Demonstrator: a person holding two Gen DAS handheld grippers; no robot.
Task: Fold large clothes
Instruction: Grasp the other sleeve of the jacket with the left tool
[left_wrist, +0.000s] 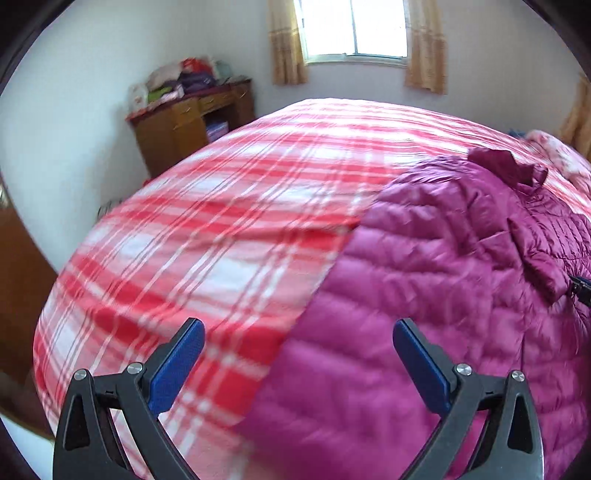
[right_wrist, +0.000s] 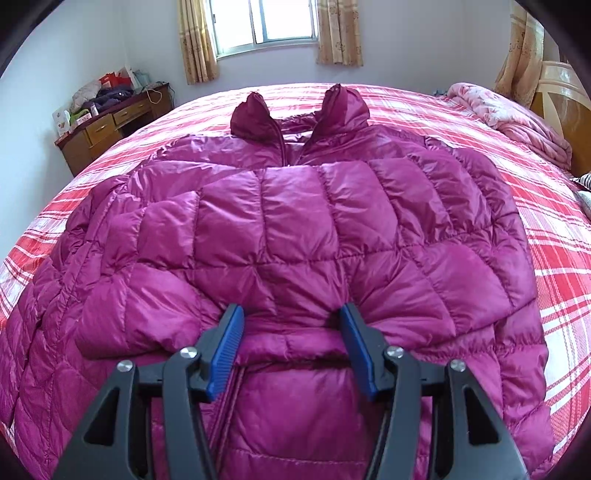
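Note:
A magenta quilted down jacket (right_wrist: 295, 229) lies spread on the red-and-white plaid bed (right_wrist: 554, 236), hood (right_wrist: 332, 107) towards the window and a sleeve folded across its front. My right gripper (right_wrist: 291, 312) sits low over the jacket's near part. A puffy fold of the jacket fills the gap between its blue pads (right_wrist: 227, 350), and creases radiate from the fingertips. My left gripper (left_wrist: 298, 325) hangs open and wide above the jacket's left edge (left_wrist: 406, 295) and the bare plaid cover (left_wrist: 221, 240), with nothing between its fingers. That view is motion-blurred.
A wooden desk (right_wrist: 110, 125) piled with bags and clothes stands by the far left wall, below a curtained window (right_wrist: 266, 26). A pink quilt (right_wrist: 517, 118) is bunched at the far right of the bed, by a wooden headboard (right_wrist: 561, 99). A brown door (left_wrist: 18, 277) is at the left.

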